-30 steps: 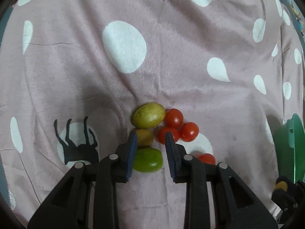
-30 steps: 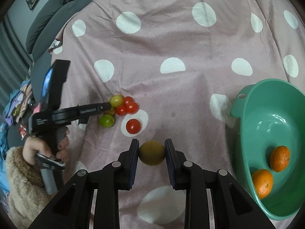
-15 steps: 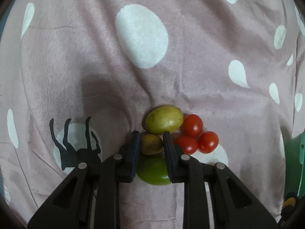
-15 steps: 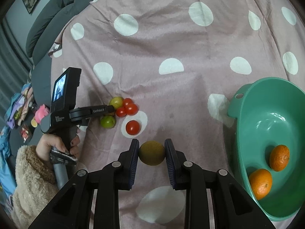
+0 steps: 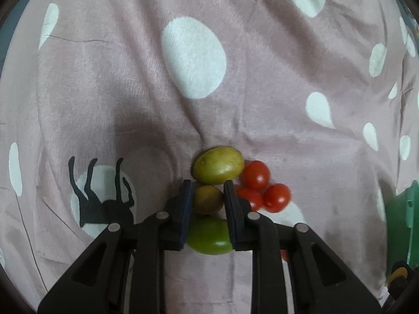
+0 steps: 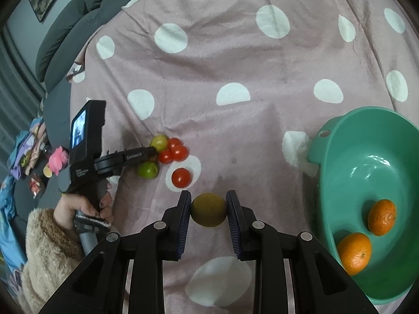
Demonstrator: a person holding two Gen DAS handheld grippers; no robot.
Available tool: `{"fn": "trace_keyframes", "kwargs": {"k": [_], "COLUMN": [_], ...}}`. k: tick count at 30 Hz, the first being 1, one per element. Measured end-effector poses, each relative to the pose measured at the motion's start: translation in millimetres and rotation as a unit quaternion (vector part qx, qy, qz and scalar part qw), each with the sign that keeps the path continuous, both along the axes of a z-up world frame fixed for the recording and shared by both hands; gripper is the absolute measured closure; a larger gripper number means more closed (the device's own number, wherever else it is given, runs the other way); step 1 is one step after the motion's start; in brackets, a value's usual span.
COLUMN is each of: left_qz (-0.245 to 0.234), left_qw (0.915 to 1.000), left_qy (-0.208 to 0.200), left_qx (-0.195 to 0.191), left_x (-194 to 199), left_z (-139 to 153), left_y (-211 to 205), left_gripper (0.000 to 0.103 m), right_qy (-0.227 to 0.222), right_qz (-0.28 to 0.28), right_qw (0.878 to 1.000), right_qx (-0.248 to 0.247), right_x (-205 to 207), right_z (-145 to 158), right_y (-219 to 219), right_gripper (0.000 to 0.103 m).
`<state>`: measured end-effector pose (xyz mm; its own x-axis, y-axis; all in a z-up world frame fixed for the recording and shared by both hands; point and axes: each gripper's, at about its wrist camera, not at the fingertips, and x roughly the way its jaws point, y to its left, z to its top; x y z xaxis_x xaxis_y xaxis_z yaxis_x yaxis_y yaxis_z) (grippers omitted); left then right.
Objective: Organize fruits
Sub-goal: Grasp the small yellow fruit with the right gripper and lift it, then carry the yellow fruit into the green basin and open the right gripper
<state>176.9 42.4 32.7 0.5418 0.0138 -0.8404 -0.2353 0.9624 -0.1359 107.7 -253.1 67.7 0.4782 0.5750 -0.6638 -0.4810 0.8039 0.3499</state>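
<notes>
Small olive-brown fruit (image 5: pixel 208 199): on the pink spotted blanket (image 5: pixel 157 104), clamped in the left gripper (image 5: pixel 208 196), whose jaws have just closed onto it. Touching: yellow-green fruit (image 5: pixel 218 165) beyond, green fruit (image 5: pixel 209 235) nearer. Cherry tomatoes (image 5: pixel 262 188) alongside. Right gripper (image 6: pixel 208 206) clamps a brownish round fruit (image 6: pixel 208 209). Green bowl (image 6: pixel 340 157) holds two oranges (image 6: pixel 354 252).

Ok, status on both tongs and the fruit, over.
Left tongs just closed on small brown fruit. Right tongs shut on brown fruit. Green fruit, tomatoes crowd left pick. Bowl holds two oranges.
</notes>
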Motion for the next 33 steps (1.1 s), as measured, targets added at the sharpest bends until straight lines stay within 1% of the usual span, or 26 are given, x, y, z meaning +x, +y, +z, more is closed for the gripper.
{"fn": "trace_keyframes", "kwargs": {"k": [4, 10, 14, 15, 18, 22, 25, 29, 33], "left_qz": [-0.005, -0.026, -0.046, -0.050, -0.072, -0.098, -0.116, -0.148, -0.177], "left_qw": [0.9997, 0.9975, 0.9941, 0.9933, 0.9891, 0.9828, 0.9781, 0.9707, 0.9645], "left_qy": [-0.023, -0.064, -0.098, -0.104, -0.129, -0.157, -0.173, -0.189, -0.196], "left_qx": [0.004, 0.010, 0.004, 0.003, 0.003, 0.002, 0.003, -0.009, -0.013], "left_x": [-15, -39, -63, -63, -81, -92, -92, -95, -98], "left_z": [19, 46, 74, 80, 100, 115, 120, 128, 132], "left_y": [-4, -24, -52, -58, -82, -111, -131, -160, -187], "left_gripper": [0.080, 0.080, 0.080, 0.080, 0.080, 0.080, 0.080, 0.080, 0.080], "right_qy": [-0.003, -0.009, -0.016, -0.017, -0.024, -0.036, -0.041, -0.053, -0.059], "right_qz": [-0.005, -0.015, -0.027, -0.031, -0.043, -0.063, -0.077, -0.107, -0.136], "right_qw": [1.000, 1.000, 0.999, 0.999, 0.998, 0.996, 0.994, 0.990, 0.986], "right_qx": [0.008, 0.021, 0.027, 0.031, 0.039, 0.048, 0.059, 0.070, 0.079], "right_x": [1, 2, 2, 2, 1, 1, 2, 2, 2], "right_z": [4, 11, 16, 17, 22, 27, 32, 40, 44], "right_y": [-7, -19, -29, -32, -43, -61, -75, -100, -124], "right_gripper": [0.074, 0.074, 0.074, 0.074, 0.074, 0.074, 0.074, 0.074, 0.074]}}
